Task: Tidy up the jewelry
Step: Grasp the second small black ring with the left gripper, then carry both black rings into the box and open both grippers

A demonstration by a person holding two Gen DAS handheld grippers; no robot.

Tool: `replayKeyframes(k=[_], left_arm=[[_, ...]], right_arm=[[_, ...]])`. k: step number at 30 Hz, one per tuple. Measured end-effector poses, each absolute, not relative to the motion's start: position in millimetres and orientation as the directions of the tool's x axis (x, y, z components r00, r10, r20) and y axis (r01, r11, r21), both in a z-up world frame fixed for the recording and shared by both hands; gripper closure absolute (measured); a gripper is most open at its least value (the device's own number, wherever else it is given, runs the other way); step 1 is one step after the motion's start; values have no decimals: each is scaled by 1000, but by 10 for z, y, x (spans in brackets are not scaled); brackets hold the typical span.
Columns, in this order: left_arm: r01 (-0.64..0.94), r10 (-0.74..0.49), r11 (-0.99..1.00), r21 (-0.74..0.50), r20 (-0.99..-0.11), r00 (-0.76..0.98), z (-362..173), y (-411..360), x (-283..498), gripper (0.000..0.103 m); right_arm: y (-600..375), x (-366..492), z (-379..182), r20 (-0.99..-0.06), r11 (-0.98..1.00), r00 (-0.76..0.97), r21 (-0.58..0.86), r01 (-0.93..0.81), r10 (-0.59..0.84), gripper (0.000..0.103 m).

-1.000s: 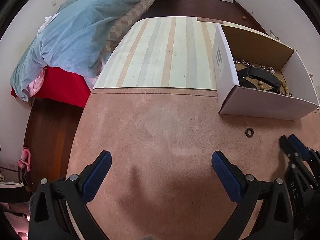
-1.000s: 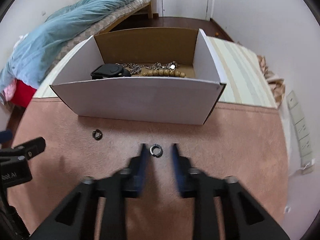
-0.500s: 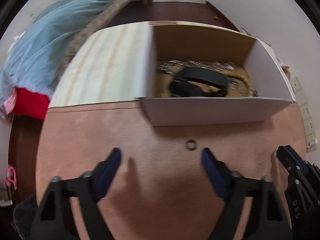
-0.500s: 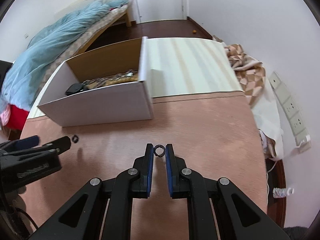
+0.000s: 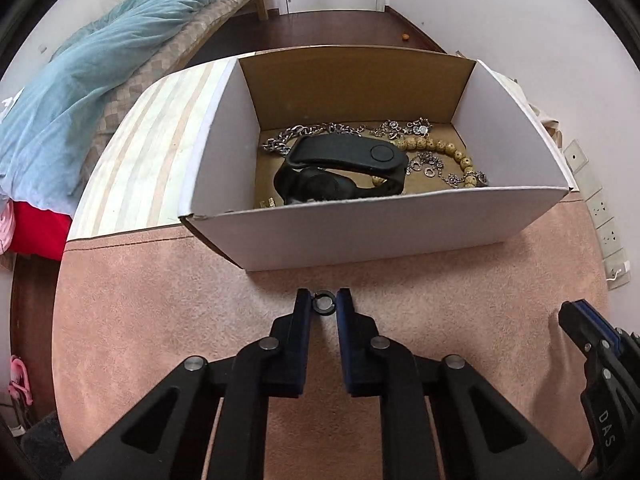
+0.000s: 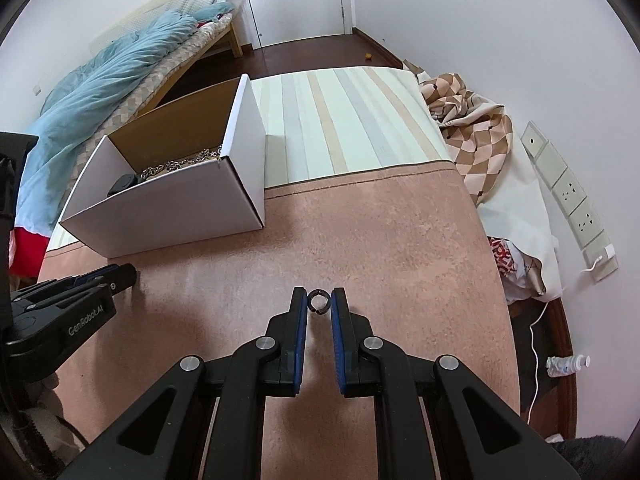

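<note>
Rings were in both grippers when I looked. My left gripper had its blue pads closed on a small dark ring, low over the pink cloth and just in front of the near wall of the box. My right gripper pinched a second ring between its pads, well to the right of the box and over the same cloth; whether either ring touched the cloth I could not tell.

Inside the open white box lay a black band, a silver chain behind it, a string of tan beads to the right, and some small silver pieces near the back wall. The box sat where the pink cloth met a striped cover. A blue quilt was heaped on a bed to the left, and a checked blanket lay crumpled by the wall sockets on the right.
</note>
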State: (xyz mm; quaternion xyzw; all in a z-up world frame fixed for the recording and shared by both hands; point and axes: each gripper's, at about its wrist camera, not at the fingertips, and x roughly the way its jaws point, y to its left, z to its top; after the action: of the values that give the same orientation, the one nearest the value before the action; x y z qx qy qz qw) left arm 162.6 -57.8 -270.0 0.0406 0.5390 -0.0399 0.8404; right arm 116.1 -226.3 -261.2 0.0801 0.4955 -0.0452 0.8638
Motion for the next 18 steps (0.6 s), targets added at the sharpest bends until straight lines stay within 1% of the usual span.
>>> replayKeyframes(k=[4, 9, 14, 18], left_arm=[[116, -37, 993, 14, -902, 429, -2633, -562, 1571, 93], [131, -81, 991, -23, -886, 456, -2389, -461, 1461, 93], [139, -156, 985, -103, -875, 459, -2039, -295, 1424, 93], [143, -198, 979, -148, -864, 462, -1775, -161, 1650, 93]], right_arm=[[-2259, 1136, -2556, -858, 983, 513, 104, 153, 11, 91], [-2221, 1116, -2366, -838, 981, 544, 140, 135, 45, 91], [-2155, 1251, -2035, -805, 970, 580, 223, 94, 129, 91], [-2082, 1589, -1841, -784, 958, 588, 281, 54, 197, 91]])
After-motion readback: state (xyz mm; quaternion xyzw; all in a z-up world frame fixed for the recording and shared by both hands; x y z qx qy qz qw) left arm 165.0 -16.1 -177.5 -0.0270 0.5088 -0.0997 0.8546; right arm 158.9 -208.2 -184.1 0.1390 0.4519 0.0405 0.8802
